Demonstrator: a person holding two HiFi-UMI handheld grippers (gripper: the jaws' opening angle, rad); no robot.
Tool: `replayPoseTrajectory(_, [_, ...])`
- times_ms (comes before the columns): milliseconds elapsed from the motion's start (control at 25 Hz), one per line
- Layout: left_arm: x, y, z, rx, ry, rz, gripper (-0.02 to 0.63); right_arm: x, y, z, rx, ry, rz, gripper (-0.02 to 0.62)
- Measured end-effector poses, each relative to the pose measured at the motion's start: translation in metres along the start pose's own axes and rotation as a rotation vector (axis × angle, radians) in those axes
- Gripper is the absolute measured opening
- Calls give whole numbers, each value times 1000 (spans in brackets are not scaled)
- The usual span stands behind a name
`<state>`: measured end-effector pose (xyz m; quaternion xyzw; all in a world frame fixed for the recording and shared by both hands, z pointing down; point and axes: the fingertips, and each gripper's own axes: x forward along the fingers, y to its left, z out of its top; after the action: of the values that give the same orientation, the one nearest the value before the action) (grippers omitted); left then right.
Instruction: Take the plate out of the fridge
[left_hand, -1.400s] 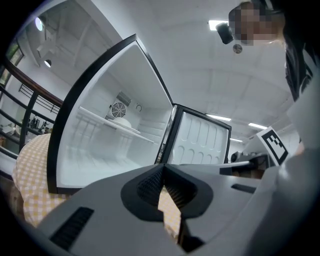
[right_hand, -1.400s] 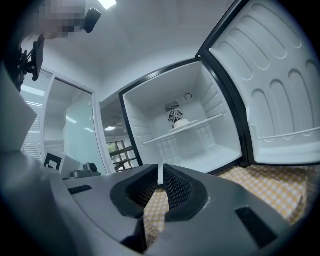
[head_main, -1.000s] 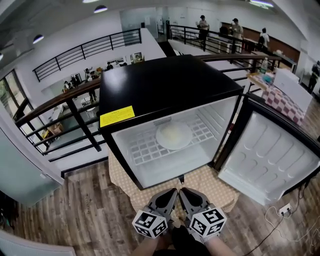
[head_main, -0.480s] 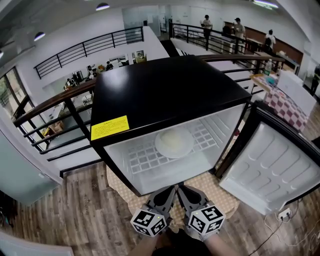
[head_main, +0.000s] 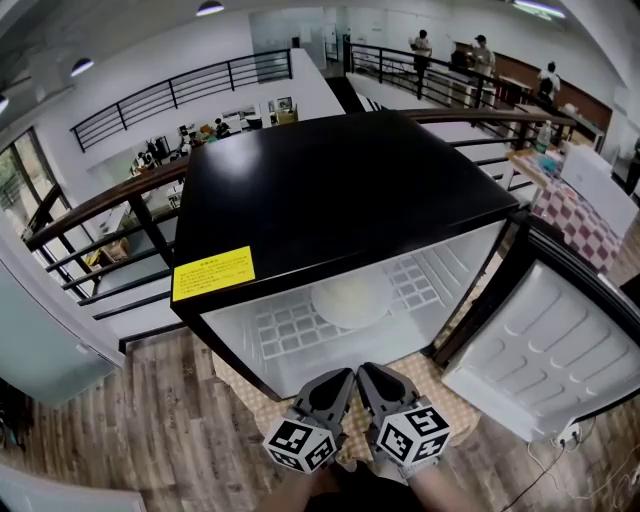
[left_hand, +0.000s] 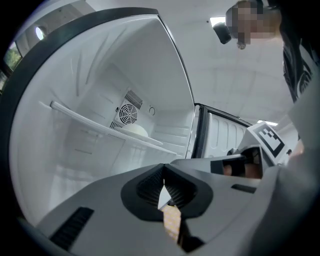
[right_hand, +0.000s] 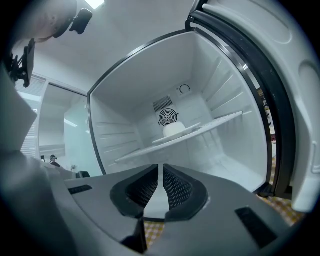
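A white plate (head_main: 350, 300) lies on the white wire shelf (head_main: 285, 328) inside the open black fridge (head_main: 340, 180). In the left gripper view the plate (left_hand: 134, 131) sits near the back fan, as does the plate (right_hand: 175, 131) in the right gripper view. Both grippers hang side by side in front of the fridge opening, below the shelf and apart from the plate. The left gripper (head_main: 340, 380) is shut and empty, its tips (left_hand: 163, 179) meeting. The right gripper (head_main: 368, 374) is shut and empty too, and in its own view the right gripper (right_hand: 160, 170) points at the fridge interior.
The fridge door (head_main: 545, 340) stands swung open to the right. The fridge rests on a checkered mat (head_main: 255, 385) over a wooden floor (head_main: 150, 430). A wall socket with a cable (head_main: 570, 433) lies at the bottom right. A dark railing (head_main: 110, 205) runs behind the fridge.
The head view has shifted forward over the fridge, so its black top hides more of the interior and the plate's far edge. Both grippers stay shut in about the same place.
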<state>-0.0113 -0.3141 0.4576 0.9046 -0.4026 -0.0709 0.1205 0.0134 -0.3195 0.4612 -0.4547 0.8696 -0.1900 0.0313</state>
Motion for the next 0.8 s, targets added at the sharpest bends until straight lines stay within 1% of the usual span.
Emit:
replayPoseTrajectory(80, [5, 0, 2, 8, -10, 0, 8, 3, -4, 6, 11, -7, -4, 51])
replayPoseTrajectory(160, [8, 0, 6, 25, -21, -1, 8, 8, -8, 12, 55, -10, -4, 51])
replayPoseTrajectory(240, [11, 0, 10, 46, -32, 1, 9, 13, -14, 20, 137, -7, -13, 51])
replayPoseTrajectory(320, [15, 0, 13, 59, -34, 1, 9, 18, -22, 29, 210, -9, -40, 51])
replayPoseTrajectory(480, [20, -2, 10, 60, -26, -8, 9, 26, -37, 45, 353, -25, -99, 55])
replayPoseTrajectory(520, [21, -2, 9, 59, -23, -9, 8, 28, -39, 49, 398, -32, -103, 71])
replayPoseTrajectory(600, [21, -1, 9, 57, -20, -5, 8, 34, -41, 53, 489, -37, -106, 137])
replayPoseTrajectory(720, [19, 4, 10, 55, -19, 6, 8, 42, -42, 55, 603, -34, -109, 174])
replayPoseTrajectory(800, [18, 6, 10, 55, -20, 14, 9, 46, -37, 58, 664, -37, -88, 192])
